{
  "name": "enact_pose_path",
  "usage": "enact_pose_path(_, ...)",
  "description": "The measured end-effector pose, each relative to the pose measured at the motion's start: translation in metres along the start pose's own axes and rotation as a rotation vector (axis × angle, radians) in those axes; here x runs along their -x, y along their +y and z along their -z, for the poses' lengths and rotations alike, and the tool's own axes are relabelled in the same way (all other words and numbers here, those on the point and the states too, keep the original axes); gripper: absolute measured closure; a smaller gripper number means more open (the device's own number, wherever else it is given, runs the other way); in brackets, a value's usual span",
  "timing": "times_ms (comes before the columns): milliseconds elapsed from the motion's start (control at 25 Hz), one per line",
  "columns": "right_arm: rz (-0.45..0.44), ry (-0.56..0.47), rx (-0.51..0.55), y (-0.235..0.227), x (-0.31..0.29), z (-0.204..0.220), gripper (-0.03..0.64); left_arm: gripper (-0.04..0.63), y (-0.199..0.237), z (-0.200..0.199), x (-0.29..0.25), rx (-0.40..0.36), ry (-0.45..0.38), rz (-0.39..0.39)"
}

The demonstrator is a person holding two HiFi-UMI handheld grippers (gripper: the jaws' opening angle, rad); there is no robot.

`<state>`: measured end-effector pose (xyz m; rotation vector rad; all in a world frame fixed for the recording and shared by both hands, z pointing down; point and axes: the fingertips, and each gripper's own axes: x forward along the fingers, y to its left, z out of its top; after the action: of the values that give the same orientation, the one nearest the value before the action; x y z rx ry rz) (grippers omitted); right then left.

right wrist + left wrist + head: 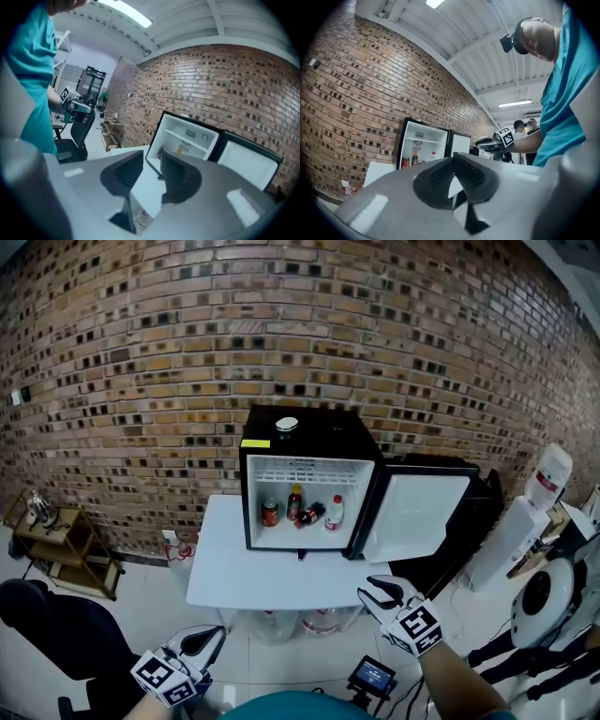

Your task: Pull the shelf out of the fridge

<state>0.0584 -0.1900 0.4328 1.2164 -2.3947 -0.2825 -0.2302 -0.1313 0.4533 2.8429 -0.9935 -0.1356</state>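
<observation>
A black mini fridge (309,437) stands on a white table (234,577) with its door (412,517) swung open to the right. Its white wire shelf (305,472) sits high inside, above a red can (270,513) and several bottles (314,510) on the fridge floor. My left gripper (208,641) hangs low at the left, well short of the table, jaws shut and empty. My right gripper (377,587) hovers at the table's front right corner, open with nothing between its pads. The shelf (187,140) shows beyond the right gripper (151,157), and the shelf (424,139) beyond the left gripper (452,159).
A wooden side rack (61,540) and a black chair (56,624) stand at the left. White machines (520,521) and cables crowd the right. Bottles (300,622) lie under the table. A small screen device (373,676) sits on the floor near me.
</observation>
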Motion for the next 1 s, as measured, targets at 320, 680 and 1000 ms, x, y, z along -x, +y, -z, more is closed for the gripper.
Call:
enact_pose_path(320,-0.016,0.006,0.238,-0.08,-0.084,0.002,0.477,0.595,0.037,0.005,-0.058,-0.001,0.033,-0.125)
enact_pose_path(680,-0.077,0.017,0.366,-0.141,-0.16,0.034,0.468,0.595,0.062,0.0,-0.15,0.044,0.044,-0.223)
enact_pose_path(1000,-0.05,0.073,0.391,-0.157,-0.221,0.04,0.468,0.595,0.101,0.001,-0.211,0.058,0.053,-0.149)
